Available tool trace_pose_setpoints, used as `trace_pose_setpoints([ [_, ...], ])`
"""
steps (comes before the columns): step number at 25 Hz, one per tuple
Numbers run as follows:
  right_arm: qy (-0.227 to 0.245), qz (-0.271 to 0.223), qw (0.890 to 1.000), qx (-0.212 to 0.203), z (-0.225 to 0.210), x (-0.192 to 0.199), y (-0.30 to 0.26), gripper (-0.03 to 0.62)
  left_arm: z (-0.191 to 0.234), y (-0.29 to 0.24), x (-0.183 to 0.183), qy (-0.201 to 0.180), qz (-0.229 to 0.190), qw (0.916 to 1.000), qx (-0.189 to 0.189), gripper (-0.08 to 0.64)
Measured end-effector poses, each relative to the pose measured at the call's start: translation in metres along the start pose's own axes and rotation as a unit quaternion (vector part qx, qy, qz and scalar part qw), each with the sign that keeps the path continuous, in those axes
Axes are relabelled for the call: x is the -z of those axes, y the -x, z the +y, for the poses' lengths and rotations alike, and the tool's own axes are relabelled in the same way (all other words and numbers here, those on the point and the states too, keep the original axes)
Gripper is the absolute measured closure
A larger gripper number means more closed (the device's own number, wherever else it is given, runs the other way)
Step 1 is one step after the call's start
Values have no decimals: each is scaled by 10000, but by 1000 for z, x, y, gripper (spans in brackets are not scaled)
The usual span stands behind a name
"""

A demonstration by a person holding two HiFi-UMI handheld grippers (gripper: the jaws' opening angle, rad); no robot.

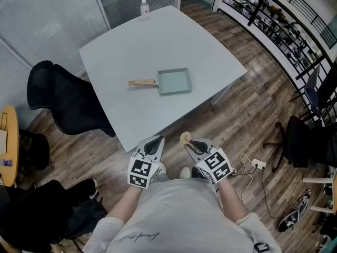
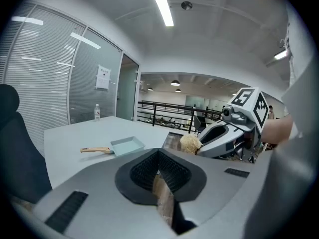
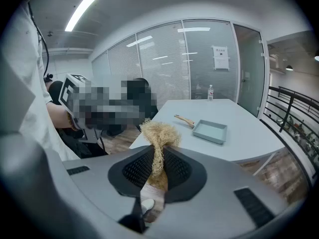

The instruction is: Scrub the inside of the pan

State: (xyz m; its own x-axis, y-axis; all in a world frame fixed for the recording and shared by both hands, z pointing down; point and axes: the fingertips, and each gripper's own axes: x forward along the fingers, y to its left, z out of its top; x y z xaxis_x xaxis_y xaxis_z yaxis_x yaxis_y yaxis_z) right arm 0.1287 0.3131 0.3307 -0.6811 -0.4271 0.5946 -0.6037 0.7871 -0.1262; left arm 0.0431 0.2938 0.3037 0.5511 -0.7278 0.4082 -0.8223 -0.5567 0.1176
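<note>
A pale blue-green rectangular pan [image 1: 174, 81] with a wooden handle [image 1: 141, 83] lies in the middle of the light table [image 1: 126, 51]; it also shows far off as the pan [image 2: 127, 145] and the pan [image 3: 210, 131]. My right gripper [image 1: 187, 140] is shut on a tan fibrous scrubber [image 3: 158, 137], seen as a tuft [image 1: 185, 138] at its tip. My left gripper [image 1: 154, 143] is shut with nothing between its pads. Both are held close to my body, off the table's near corner and well short of the pan.
A clear bottle [image 1: 144, 9] stands at the table's far edge. A black office chair [image 1: 60, 101] sits left of the table. Cables and a power strip [image 1: 257, 165] lie on the wood floor at right. A black railing [image 1: 279, 25] runs along the upper right.
</note>
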Motion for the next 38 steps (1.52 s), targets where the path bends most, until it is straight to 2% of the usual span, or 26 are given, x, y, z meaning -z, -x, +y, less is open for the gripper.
trace_pose_setpoints([
  [9, -20, -21, 10000, 9, 6, -1, -2, 523, 10, 7, 3, -1, 45, 10000, -77, 548],
  [19, -194, -58, 9998, 90, 6, -10, -17, 522, 22, 8, 2, -54, 27, 10000, 38, 548],
  [38, -104, 21, 9993, 368, 13, -38, -49, 522, 65, 12, -5, -154, -160, 9991, 362, 548],
])
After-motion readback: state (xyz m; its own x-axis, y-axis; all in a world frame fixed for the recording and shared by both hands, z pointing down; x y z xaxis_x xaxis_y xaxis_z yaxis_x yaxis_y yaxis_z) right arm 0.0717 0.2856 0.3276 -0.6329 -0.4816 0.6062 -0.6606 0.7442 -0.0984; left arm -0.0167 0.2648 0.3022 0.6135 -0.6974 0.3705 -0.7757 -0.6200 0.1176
